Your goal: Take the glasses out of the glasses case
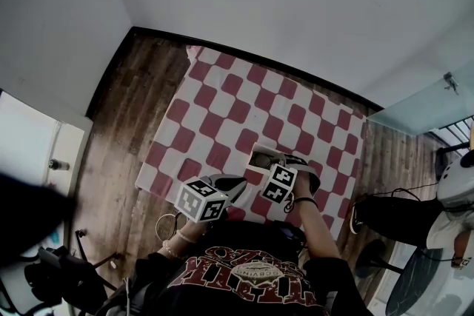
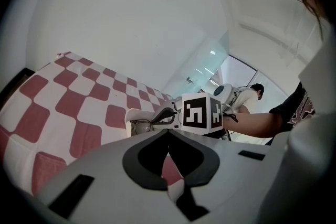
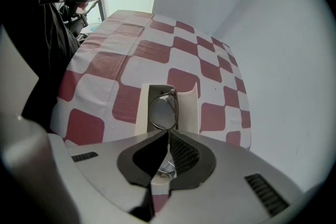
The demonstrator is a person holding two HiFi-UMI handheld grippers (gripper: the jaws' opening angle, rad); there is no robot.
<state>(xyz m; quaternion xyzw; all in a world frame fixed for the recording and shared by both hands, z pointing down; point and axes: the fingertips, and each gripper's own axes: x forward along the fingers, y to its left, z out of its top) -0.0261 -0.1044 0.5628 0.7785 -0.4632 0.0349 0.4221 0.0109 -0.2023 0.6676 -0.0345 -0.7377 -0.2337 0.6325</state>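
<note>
Glasses sit in the open cream glasses case, on the red-and-white checked tablecloth near the person's edge. The right gripper view shows the right gripper with jaws closed on the frame, one lens beyond the tips. In the head view its marker cube covers this contact. Left gripper: jaws together, holding nothing, near the case, over the cloth.
</note>
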